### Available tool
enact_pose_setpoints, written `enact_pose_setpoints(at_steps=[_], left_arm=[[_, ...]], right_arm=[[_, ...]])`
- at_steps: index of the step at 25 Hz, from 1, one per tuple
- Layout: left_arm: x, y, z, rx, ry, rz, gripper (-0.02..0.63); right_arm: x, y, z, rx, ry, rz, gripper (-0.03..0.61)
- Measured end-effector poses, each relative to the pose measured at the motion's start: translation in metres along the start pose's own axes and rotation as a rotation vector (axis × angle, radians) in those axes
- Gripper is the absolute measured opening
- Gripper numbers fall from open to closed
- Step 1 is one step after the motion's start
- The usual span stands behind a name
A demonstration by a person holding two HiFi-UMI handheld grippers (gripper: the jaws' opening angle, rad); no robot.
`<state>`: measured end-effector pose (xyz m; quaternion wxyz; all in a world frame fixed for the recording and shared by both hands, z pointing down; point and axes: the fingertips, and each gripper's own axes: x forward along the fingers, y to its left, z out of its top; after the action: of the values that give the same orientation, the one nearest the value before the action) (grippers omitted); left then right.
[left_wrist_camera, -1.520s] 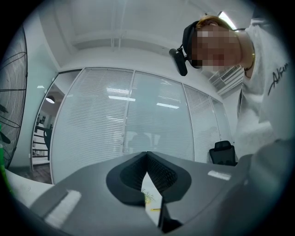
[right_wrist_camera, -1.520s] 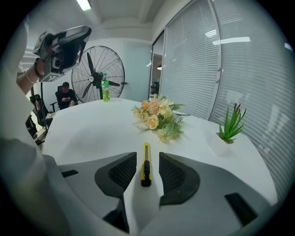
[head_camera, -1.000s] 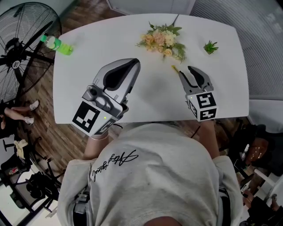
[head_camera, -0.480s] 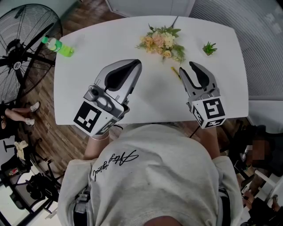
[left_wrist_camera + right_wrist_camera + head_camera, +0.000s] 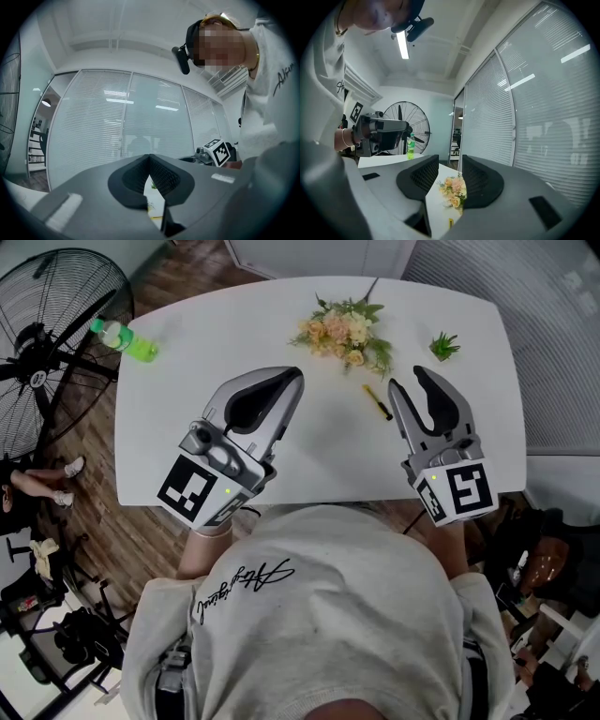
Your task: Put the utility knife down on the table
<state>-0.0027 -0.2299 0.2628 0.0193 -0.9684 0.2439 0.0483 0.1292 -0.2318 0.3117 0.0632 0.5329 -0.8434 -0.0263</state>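
Observation:
The utility knife (image 5: 378, 401), yellow and black, lies flat on the white table (image 5: 178, 381), just below the flowers. My right gripper (image 5: 407, 379) hangs open and empty to the right of the knife, apart from it. In the right gripper view the open right gripper (image 5: 450, 161) frames the flowers, and a yellow bit of the knife (image 5: 451, 222) shows low between the jaws. My left gripper (image 5: 289, 373) is shut with nothing in it, raised over the table's left half. In the left gripper view the jaws of the left gripper (image 5: 150, 157) meet at the tips.
A bouquet of pale flowers (image 5: 345, 329) lies at the table's far middle. A small green plant (image 5: 444, 342) stands at the far right, a green bottle (image 5: 127, 337) at the far left corner. A large floor fan (image 5: 56, 324) stands left of the table.
My right gripper has drawn back toward me and to the right, off the knife, and its jaws stand wider. The knife stays lying on the table. The left gripper has barely moved.

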Motion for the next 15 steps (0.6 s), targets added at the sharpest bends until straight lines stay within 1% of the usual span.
enact_pose_setpoints(at_steps=[4, 9, 15], left_arm=[[0.000, 0.000, 0.000, 0.003, 0.003, -0.002, 0.000], [0.000, -0.001, 0.001, 0.005, 0.003, -0.005, 0.000], [0.001, -0.001, 0.002, 0.007, 0.001, -0.006, 0.000]], right_arm=[[-0.004, -0.001, 0.015, 0.006, -0.040, 0.001, 0.158], [-0.010, -0.001, 0.030, 0.018, -0.089, 0.004, 0.145], [-0.017, 0.001, 0.046, 0.011, -0.126, 0.014, 0.140]])
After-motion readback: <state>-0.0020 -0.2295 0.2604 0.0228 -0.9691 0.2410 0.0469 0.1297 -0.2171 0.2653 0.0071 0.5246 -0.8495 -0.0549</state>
